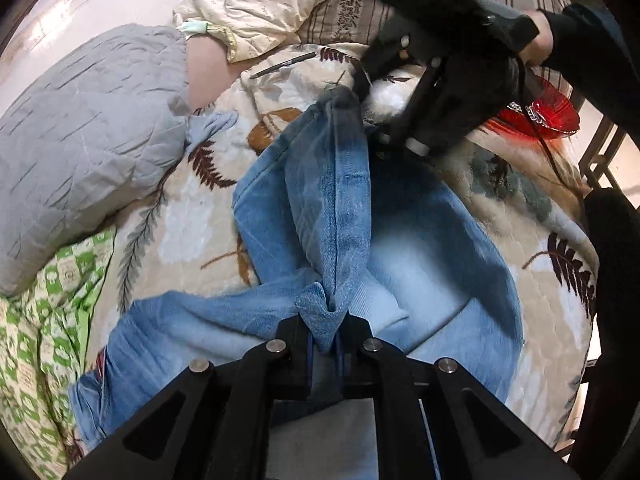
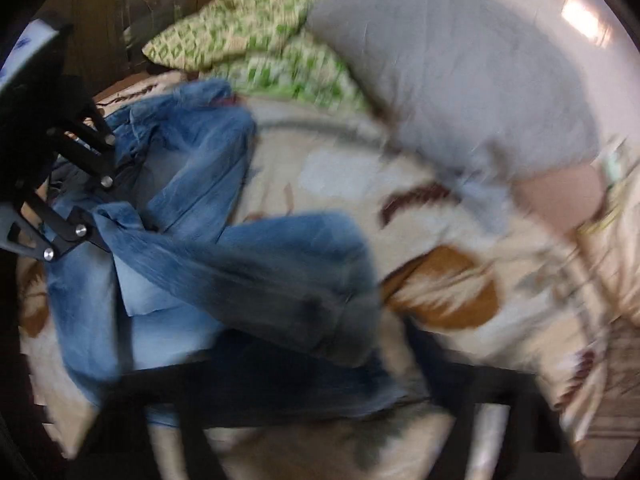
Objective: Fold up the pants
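Right now the blue pants (image 1: 320,208) lie spread out on the bed, on top of a cream blanket with brown leaf shapes (image 1: 188,216). The left hand-held gripper (image 1: 324,344) is squeezed nearly closed, and a bunched fold of the blue cloth is pinched between its two black fingers. From that pinch, one long strip of the pants runs up and away toward the right hand-held gripper (image 1: 362,92), which reaches down to the far end of that strip. A hand in a dark sleeve (image 1: 540,40) holds its black handle (a small green light glows on top). I cannot tell if it is gripping the cloth, because its tips are hidden from one side and the other view is all smeared.

A big grey pillow (image 1: 80,128) sits beside the pants, and a green and white checked cloth (image 1: 44,340) lies next to it. A dark pen (image 1: 282,65) rests on the blanket further up the bed. A red glass bowl (image 1: 540,110) shows near the bed's edge.
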Action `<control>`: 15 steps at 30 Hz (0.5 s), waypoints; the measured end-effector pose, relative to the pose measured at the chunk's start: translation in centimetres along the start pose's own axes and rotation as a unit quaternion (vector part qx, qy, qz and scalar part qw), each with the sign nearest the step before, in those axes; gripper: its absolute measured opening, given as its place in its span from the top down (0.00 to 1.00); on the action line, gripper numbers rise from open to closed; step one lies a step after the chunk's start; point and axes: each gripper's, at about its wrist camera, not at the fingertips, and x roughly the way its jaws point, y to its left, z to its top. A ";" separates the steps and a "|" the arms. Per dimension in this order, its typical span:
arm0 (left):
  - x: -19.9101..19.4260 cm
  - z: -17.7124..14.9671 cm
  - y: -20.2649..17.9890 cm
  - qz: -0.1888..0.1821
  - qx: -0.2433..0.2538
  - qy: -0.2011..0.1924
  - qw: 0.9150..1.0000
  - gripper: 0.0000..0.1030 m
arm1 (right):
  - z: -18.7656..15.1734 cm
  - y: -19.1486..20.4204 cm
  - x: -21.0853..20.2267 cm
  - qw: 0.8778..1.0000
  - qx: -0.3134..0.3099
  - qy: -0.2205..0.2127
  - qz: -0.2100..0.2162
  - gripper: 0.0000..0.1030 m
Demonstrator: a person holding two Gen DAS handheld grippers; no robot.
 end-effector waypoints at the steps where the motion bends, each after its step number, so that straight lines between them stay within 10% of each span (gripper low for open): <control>1: -0.1 -0.1 0.0 0.003 -0.002 -0.002 1.000 0.92 | -0.1 -0.2 0.7 1.000 0.018 0.018 0.013 0.80; 15: -1.9 10.3 4.5 0.078 -0.052 -0.087 0.992 0.90 | 0.7 -5.5 -10.3 0.983 0.120 -0.099 -0.093 0.83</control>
